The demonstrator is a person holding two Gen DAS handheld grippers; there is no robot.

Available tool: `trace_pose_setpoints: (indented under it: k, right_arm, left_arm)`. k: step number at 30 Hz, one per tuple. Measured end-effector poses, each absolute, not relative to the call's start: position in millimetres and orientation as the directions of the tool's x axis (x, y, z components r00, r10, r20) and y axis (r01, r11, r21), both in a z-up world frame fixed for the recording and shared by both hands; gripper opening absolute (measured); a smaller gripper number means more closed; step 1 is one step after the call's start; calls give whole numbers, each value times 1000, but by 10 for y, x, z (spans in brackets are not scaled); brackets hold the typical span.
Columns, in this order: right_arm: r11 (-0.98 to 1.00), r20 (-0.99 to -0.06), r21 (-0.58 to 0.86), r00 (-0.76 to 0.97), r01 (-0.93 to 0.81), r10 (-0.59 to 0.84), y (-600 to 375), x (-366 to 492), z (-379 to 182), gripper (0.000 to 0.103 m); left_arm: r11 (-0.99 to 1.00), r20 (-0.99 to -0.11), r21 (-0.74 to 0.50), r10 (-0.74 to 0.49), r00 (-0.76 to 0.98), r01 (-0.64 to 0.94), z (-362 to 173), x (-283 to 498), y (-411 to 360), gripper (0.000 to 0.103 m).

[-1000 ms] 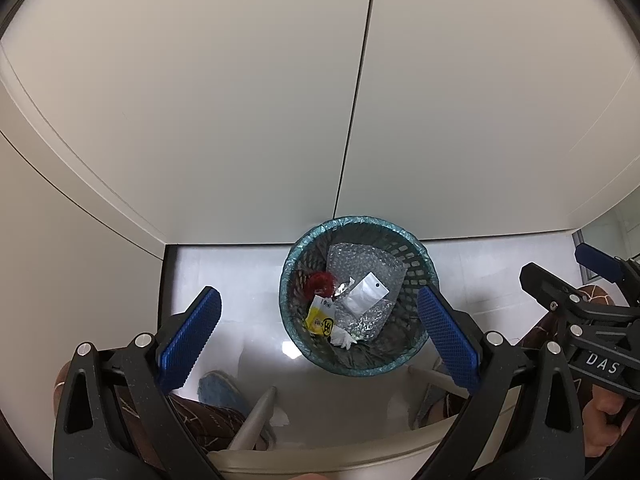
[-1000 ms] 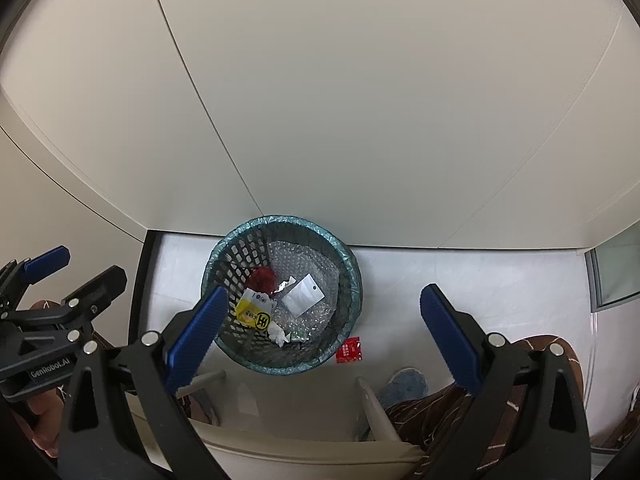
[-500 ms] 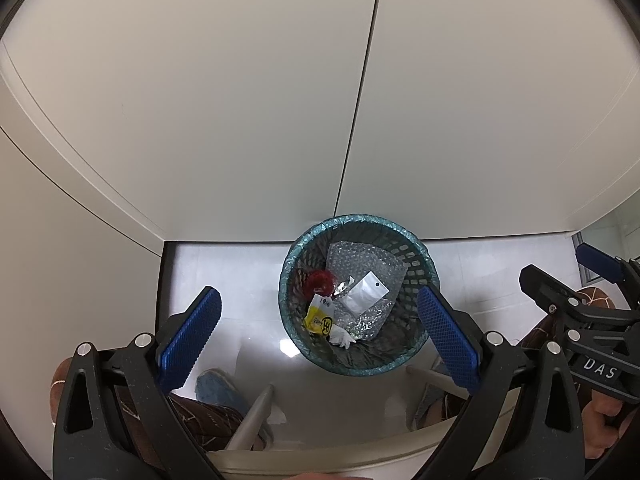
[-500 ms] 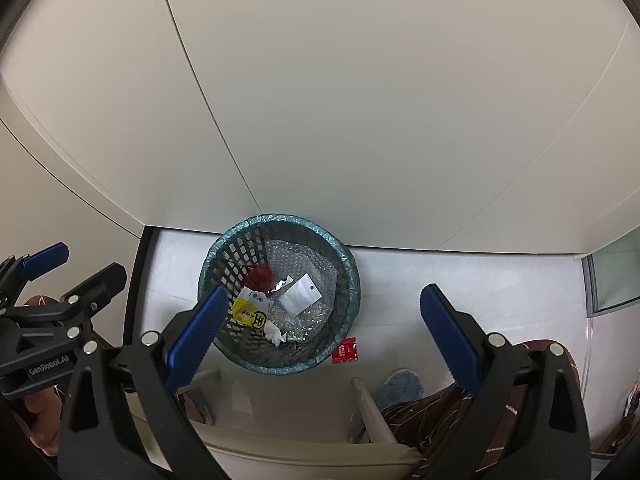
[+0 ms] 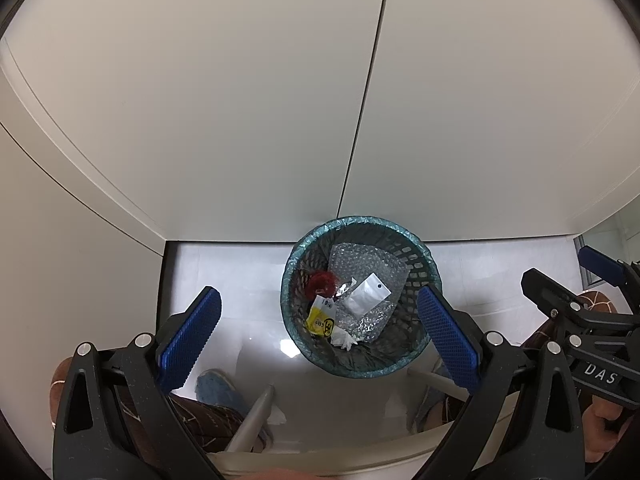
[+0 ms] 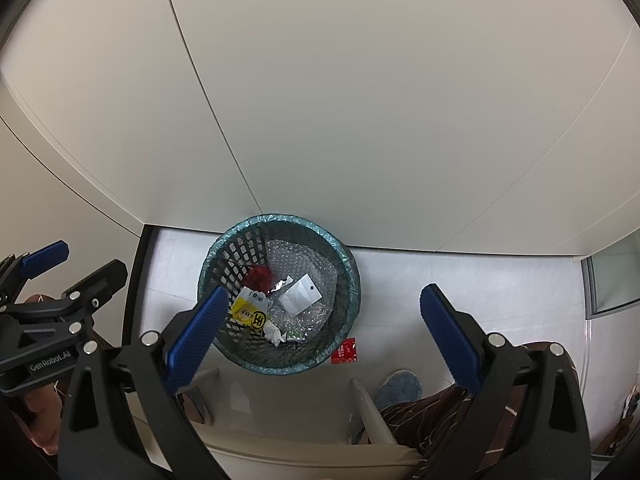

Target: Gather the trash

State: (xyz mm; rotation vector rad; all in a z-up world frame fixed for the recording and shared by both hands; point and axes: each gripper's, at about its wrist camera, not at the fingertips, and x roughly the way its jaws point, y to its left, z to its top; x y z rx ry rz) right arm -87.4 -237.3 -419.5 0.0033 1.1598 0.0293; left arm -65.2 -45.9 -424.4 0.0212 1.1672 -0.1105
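A dark mesh waste basket [image 5: 416, 264] with a teal liner stands on the white floor against the wall; it also shows in the right wrist view [image 6: 236, 256]. Inside lie bubble wrap [image 5: 368, 264], a white pouch [image 5: 366, 298], a red wrapper [image 5: 322, 283] and a yellow packet [image 5: 320, 322]. A small red packet [image 6: 345, 351] lies on the floor just right of the basket. My left gripper [image 5: 320, 340] is open and empty, high above the basket. My right gripper [image 6: 324, 334] is open and empty, also high above it.
White cabinet panels [image 5: 280, 100] rise behind the basket. A pale table edge [image 6: 304, 456] runs along the bottom, with chair legs [image 6: 370, 408] and the person's slippered feet [image 6: 400, 390] below. A glass panel [image 6: 612, 280] stands at the right.
Both grippers have drifted slightly; the basket sits a little further up and left in the right wrist view. Both stay open and empty.
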Motion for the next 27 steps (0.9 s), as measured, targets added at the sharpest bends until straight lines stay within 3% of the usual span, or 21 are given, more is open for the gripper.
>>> trace_pose_setpoints:
  k: [27]
  right_arm:
    - [1000,-918,20,396,-19,26,-2381,-882,-4208,93]
  left_arm:
    - [994,-917,-56,-88,389,95,-4253,-650,-442,96]
